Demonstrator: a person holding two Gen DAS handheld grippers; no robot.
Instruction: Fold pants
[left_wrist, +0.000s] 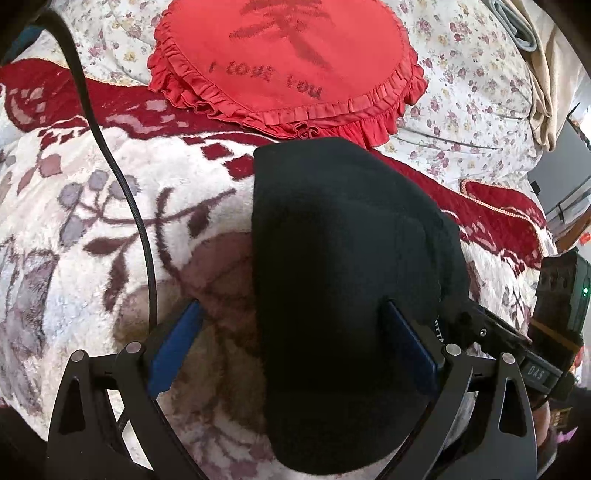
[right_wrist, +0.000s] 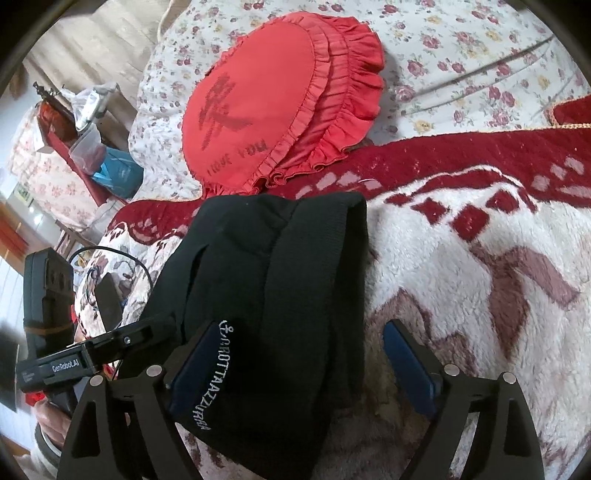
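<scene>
The black pants (left_wrist: 343, 280) lie folded into a compact bundle on a plush white and red blanket (left_wrist: 92, 206). In the right wrist view the pants (right_wrist: 273, 295) show white embroidered lettering near their lower left edge. My left gripper (left_wrist: 291, 314) is open, its blue pads spread wide, with the bundle's left half lying between the fingers. My right gripper (right_wrist: 303, 332) is open too, its fingers straddling the bundle's right half. Neither pinches the cloth. The right gripper's body shows at the right edge of the left wrist view (left_wrist: 509, 339).
A red heart-shaped frilled cushion (left_wrist: 284, 62) lies just beyond the pants on a floral bedsheet (left_wrist: 461, 92). A black cable (left_wrist: 122, 184) crosses the blanket on the left. Cluttered furniture (right_wrist: 81, 125) stands past the bed's far left.
</scene>
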